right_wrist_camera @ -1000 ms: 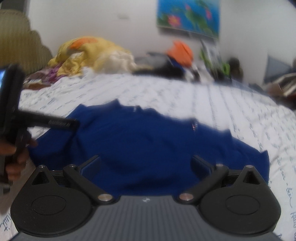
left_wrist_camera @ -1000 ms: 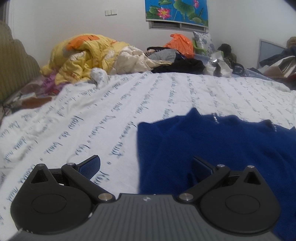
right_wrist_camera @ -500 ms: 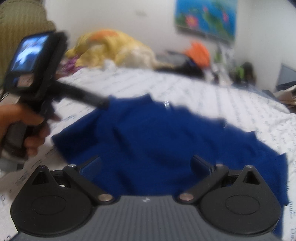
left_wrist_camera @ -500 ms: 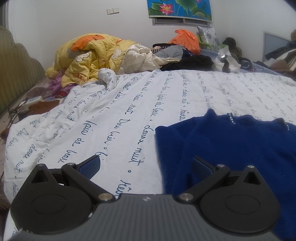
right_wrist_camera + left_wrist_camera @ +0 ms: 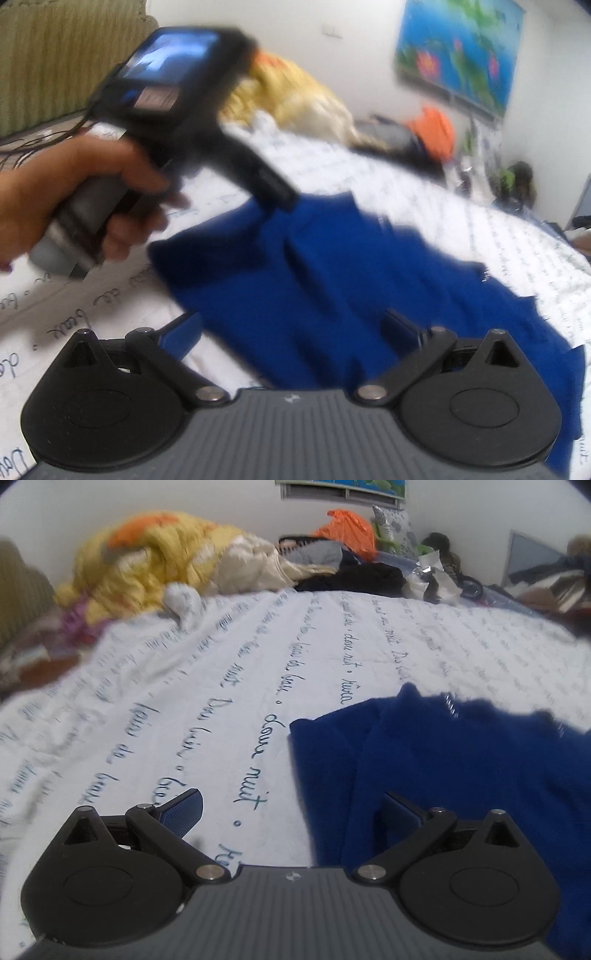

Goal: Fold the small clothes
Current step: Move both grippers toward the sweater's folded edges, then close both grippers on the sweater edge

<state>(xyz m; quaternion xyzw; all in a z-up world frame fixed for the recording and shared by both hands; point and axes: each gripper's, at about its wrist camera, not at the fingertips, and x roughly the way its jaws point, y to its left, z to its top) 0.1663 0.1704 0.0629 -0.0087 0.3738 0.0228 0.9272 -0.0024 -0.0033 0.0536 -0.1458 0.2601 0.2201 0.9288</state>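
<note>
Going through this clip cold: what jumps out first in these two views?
A deep blue garment lies spread on the white sheet with script lettering, filling the near right of the left wrist view. In the right wrist view, a hand holds the left gripper over the garment's far edge. A yellow quilt is heaped by the far wall.

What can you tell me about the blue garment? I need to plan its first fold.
The blue garment is a deep-blue, soft, fleecy-looking piece lying spread but rumpled on the white script-printed bedsheet. Folds run across it, and small silvery trim shows near its far edge. In both wrist views it lies under open fingers, and none visibly grips it. Motion blur hides finer detail.
</note>
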